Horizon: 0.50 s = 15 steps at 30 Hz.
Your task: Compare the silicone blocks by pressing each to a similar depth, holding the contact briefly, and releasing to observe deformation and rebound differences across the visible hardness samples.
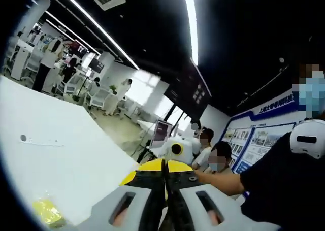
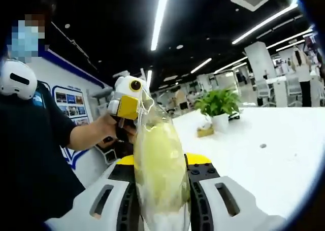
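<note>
Two claws raised above the white worktop: right claw clamps a bagged yellow silicone block; left claw sits closed, empty. Squeeze-and-hold step, I judge; next I release, watch rebound. Another yellow sample lies on the worktop.

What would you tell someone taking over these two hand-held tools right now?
Left tool: shut, holding nothing, raised beside the white table.
Right tool: shut on a yellow block in a clear bag, lifted above the table, not pressing.
Another yellow block lies on the table near the left tool.
A potted plant stands further back.
Done: cannot tell which blocks were pressed.
Left: set the block down, press, hold, release, compare.
</note>
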Available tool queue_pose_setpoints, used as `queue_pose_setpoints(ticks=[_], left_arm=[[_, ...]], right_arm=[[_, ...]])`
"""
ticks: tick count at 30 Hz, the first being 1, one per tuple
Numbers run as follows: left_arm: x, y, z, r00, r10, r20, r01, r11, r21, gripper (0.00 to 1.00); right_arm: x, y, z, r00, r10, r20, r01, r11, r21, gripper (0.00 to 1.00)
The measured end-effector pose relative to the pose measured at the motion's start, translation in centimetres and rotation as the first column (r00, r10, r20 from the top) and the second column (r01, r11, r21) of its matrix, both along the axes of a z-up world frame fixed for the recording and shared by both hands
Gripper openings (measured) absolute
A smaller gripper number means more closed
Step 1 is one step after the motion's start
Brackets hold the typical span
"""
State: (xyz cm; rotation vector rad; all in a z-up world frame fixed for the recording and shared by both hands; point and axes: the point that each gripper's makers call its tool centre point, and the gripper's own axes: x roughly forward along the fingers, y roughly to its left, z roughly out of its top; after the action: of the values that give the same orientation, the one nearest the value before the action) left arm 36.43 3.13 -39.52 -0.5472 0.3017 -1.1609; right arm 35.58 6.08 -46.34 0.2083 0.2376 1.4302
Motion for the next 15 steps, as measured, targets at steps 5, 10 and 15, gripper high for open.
queue_pose_setpoints(ticks=[5,10,15], left_arm=[[0.1,-1.2,-1.5,0.999,-0.017,-0.046,0.019,0.999,0.028,0.00],[0.7,-1.6,-2.0,0.998,-0.019,-0.067,0.021,0.999,0.033,0.00],[1.5,-1.8,-2.5,0.997,-0.012,-0.077,0.015,0.999,0.041,0.00]], right_arm=[[0.4,-1.3,-1.6,0.999,-0.042,-0.030,0.041,0.999,-0.020,0.34],[2.3,-3.7,-1.3,0.985,-0.174,-0.004,0.173,0.983,0.055,0.51],[2.6,-5.2,-2.1,0.977,-0.214,0.002,0.214,0.976,0.038,0.61]])
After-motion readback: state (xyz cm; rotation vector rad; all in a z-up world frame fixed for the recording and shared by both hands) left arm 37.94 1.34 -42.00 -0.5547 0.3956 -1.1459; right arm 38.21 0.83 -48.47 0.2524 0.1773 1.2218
